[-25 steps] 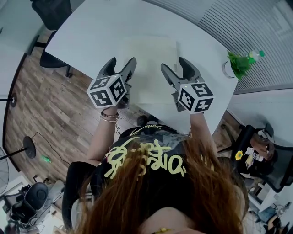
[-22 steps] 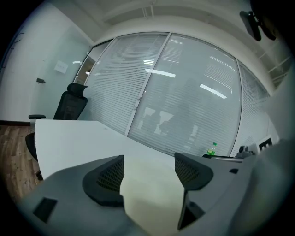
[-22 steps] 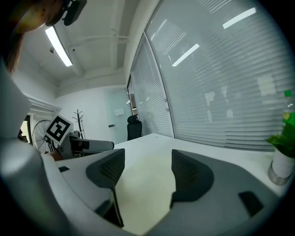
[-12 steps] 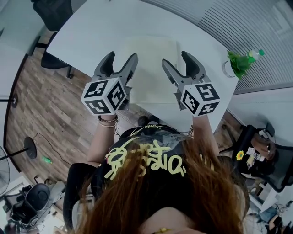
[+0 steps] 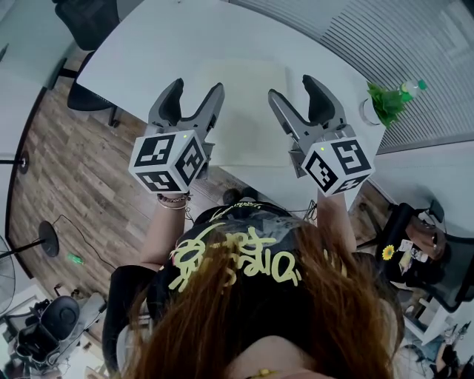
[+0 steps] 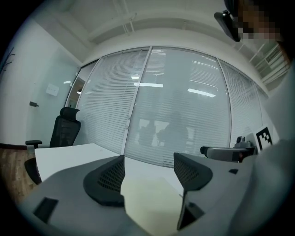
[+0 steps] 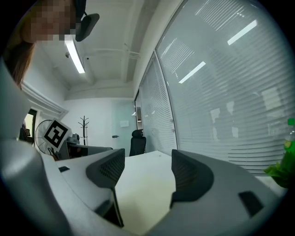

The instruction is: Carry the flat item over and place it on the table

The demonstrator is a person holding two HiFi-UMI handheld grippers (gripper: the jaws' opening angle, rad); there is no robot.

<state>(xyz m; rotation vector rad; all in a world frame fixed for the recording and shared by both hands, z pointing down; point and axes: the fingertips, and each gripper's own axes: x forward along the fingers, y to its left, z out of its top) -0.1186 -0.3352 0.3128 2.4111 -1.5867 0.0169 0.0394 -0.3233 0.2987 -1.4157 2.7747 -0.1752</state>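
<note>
A flat pale cream sheet (image 5: 243,111) lies on the white table (image 5: 148,52), near its front edge. My left gripper (image 5: 196,96) hangs above the sheet's left side, open, with nothing between its fingers. Over the sheet's right side my right gripper (image 5: 299,94) is held the same way, open and empty. In the left gripper view the sheet (image 6: 152,205) shows between the spread jaws of the left gripper (image 6: 150,173), well below them. The right gripper view looks past the right gripper (image 7: 144,173) at the sheet (image 7: 143,203) and the table.
A green plant and a bottle (image 5: 391,100) stand at the table's right end. Black office chairs stand at the far left (image 5: 81,22) and lower right (image 5: 437,259). Slatted glass walls (image 6: 175,106) close the room beyond the table. Wood floor (image 5: 67,185) lies to the left.
Both grippers have risen and tilted up away from the sheet over the last second. The sheet has stayed flat on the table.
</note>
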